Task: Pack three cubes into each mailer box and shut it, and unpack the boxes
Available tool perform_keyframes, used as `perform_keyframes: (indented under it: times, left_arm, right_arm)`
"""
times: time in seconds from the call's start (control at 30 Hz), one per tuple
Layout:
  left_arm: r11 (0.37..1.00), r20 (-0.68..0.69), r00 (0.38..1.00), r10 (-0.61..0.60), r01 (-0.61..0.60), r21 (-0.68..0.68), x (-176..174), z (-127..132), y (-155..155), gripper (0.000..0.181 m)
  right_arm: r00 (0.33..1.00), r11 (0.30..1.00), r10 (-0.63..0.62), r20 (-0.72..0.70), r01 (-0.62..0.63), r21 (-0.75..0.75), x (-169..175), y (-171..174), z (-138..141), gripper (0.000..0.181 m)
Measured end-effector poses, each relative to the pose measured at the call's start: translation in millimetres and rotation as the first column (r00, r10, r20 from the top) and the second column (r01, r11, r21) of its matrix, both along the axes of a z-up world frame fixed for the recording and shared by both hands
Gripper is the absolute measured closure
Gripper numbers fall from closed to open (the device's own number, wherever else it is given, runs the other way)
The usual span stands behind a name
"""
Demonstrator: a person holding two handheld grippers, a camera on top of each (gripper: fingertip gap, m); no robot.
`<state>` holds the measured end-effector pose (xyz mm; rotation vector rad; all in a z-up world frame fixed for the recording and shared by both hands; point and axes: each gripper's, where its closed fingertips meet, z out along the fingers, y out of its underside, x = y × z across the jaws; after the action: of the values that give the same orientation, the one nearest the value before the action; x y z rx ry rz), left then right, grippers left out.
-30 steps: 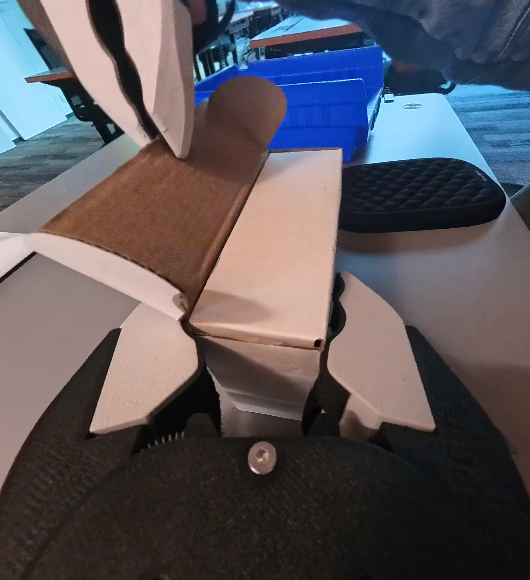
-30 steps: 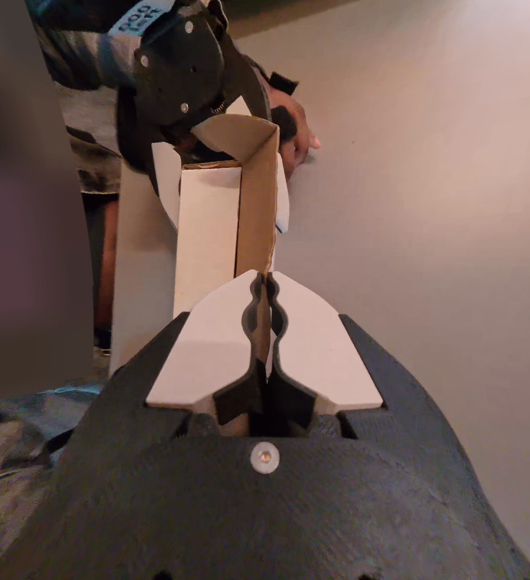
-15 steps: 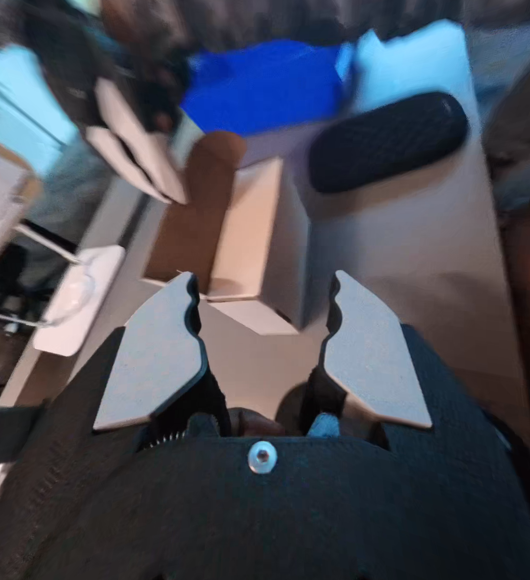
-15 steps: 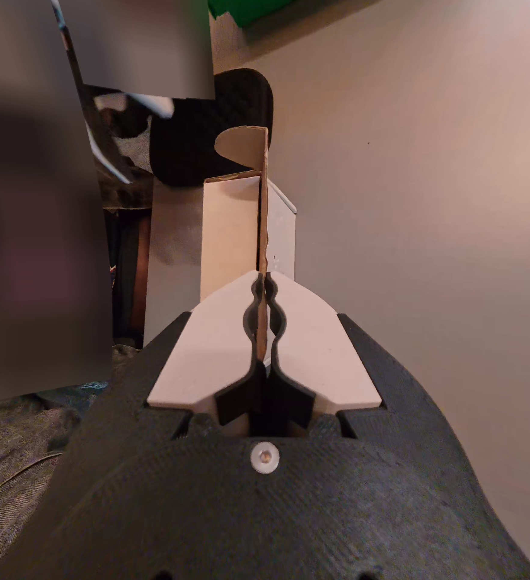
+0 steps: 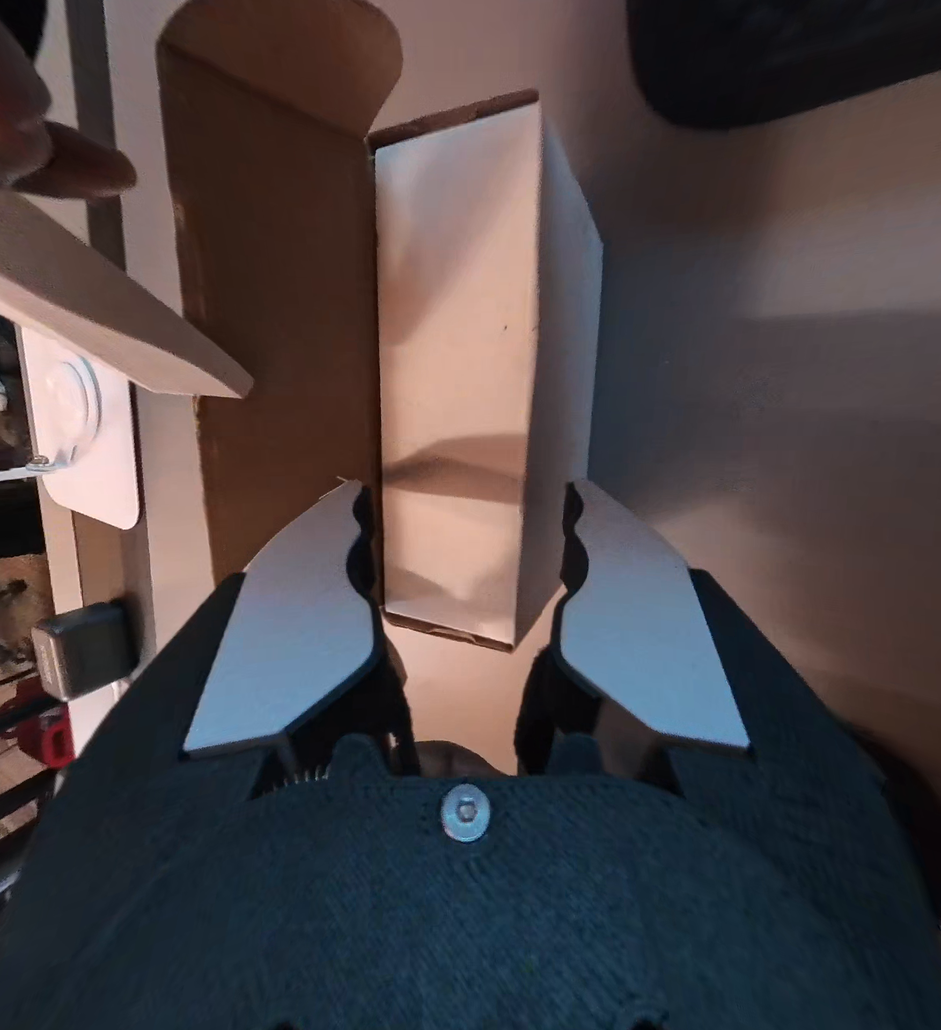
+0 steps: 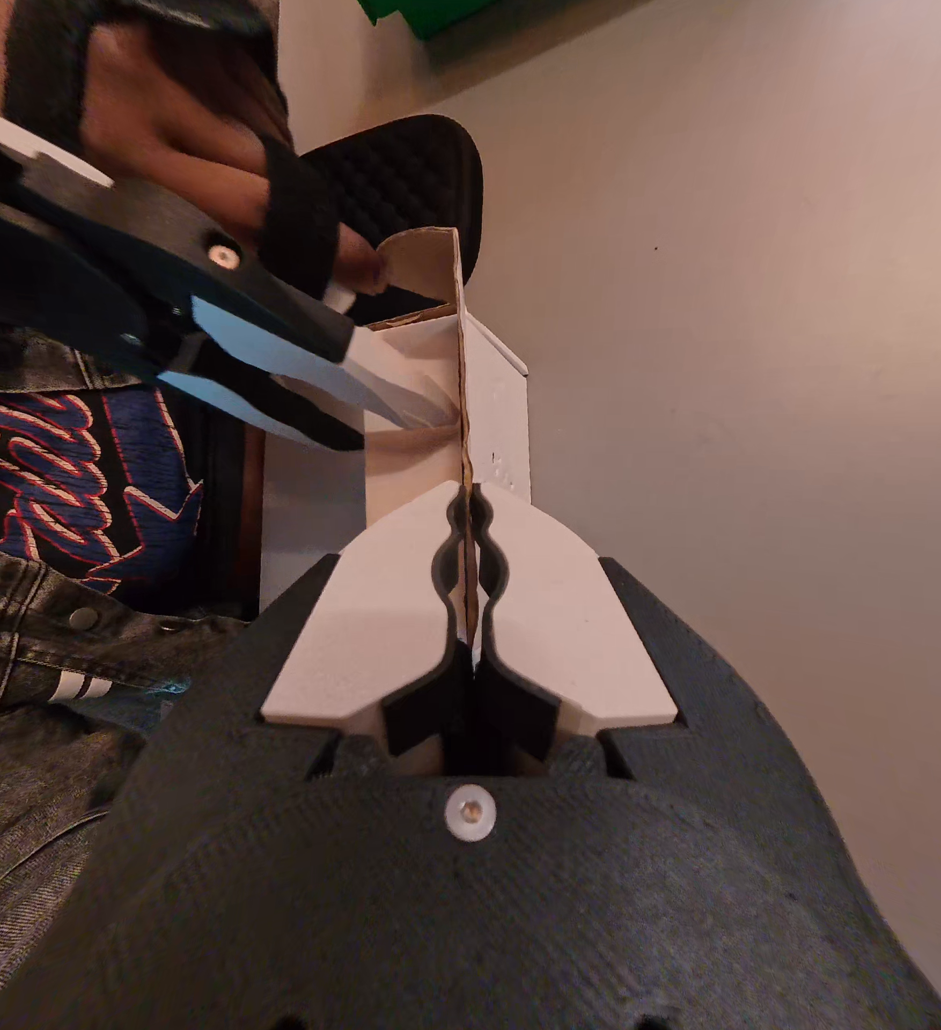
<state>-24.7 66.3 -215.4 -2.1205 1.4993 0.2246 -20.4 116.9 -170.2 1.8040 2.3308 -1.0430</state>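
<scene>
A white mailer box [image 5: 457, 345] lies on the table with its long brown flap [image 5: 273, 251] folded up along its left side. My left gripper [image 5: 465, 490] is open, just above the box, its fingertips on either side of the near end. My right gripper [image 6: 467, 487] is shut on the edge of the flap [image 6: 460, 356] and holds it upright. The left gripper also shows in the right wrist view [image 6: 396, 426], over the box's white face [image 6: 499, 407]. One right finger [image 5: 95, 312] shows at the left. No cubes are in view.
A black padded wrist rest [image 5: 791, 56] lies beyond the box, also in the right wrist view [image 6: 401, 178]. A green bin corner [image 6: 418, 16] is at the far table edge. A white plate-like mount [image 5: 83, 423] sits at the table's left edge [image 5: 139, 557].
My left gripper let go of the box's near end, pulled back, rose and now looks down on the box, open. My right gripper stays shut on the flap, now upright.
</scene>
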Motion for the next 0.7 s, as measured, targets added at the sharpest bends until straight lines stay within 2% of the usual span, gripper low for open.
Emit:
perform_keyframes:
  times: [0.03,0.33,0.7]
  left_arm:
    - [1.0,-0.002,1.0,0.005,-0.005,0.003,-1.4,-2.0,2.4,0.12]
    - [0.999,-0.011,1.0,-0.008,0.008,0.034,-4.9,-6.6,6.0,0.124]
    - [0.943,-0.087,0.993,-0.074,0.098,0.319,0.4,-2.4,-16.2,0.132]
  right_arm:
    - [1.0,1.0,-0.002,0.0,0.002,0.0,0.0,0.0,0.1,0.18]
    - [1.0,0.999,-0.005,0.004,0.005,0.044,-1.2,4.0,0.3,0.18]
    - [0.998,0.993,-0.042,-0.054,0.047,0.111,-4.6,17.3,12.9,0.18]
